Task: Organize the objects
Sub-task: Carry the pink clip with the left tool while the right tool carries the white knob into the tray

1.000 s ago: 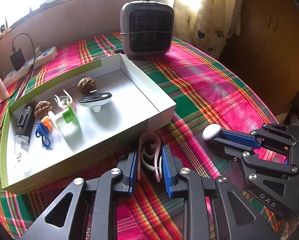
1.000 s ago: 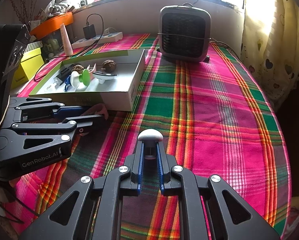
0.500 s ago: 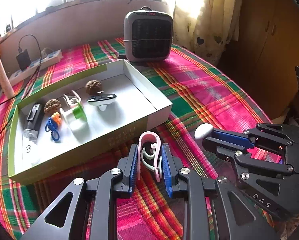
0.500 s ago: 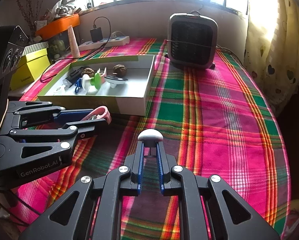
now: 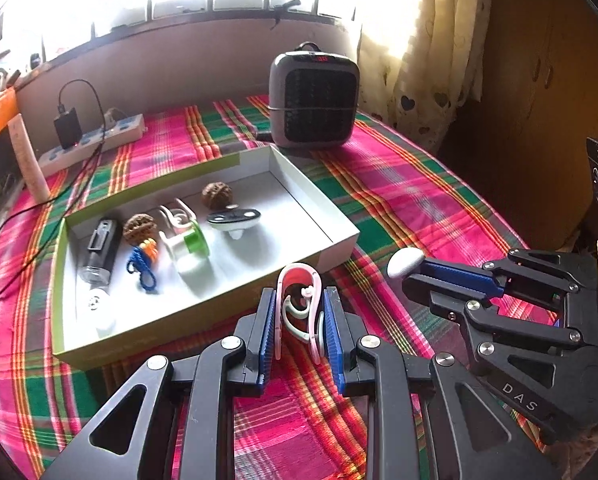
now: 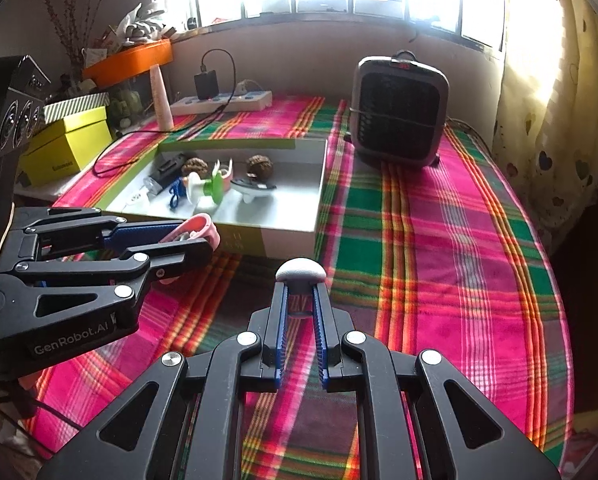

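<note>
Clips and small bits are what we are sorting, and most already lie in the box (image 5: 331, 236) on the plaid cloth (image 5: 411, 192). We hold a pink clip (image 5: 299, 304) in our left gripper (image 5: 299, 320); its blue pads press on the clip's two sides, so the jaws are clenched on it. From the right wrist view the clip sits above the cloth, just in front of the box's near wall. Our right gripper (image 6: 300, 300) is clamped on the stem of a white knob (image 6: 300, 271), whose rounded cap pokes out past the fingertips. We think it is a small mushroom-shaped plug, though the fisheye blur leaves that unsure. Both grippers hang side by side over the cloth, near each other but apart, the right one level with the box's near right corner.

Inside the box we see two walnuts (image 5: 217, 195), a second pink clip (image 5: 177, 216), a white and green spool (image 5: 185, 242), a black and white oval piece (image 5: 233, 220), a blue cord (image 5: 141, 272) with an orange bit, a dark torch (image 5: 99, 248) and a white disc (image 5: 95, 302). These sit mostly in the left half; the right half shows bare floor.

Behind the box stands a heater (image 5: 314, 100), and a power strip (image 5: 91, 144) with a charger plugged in lies by the wall.
</note>
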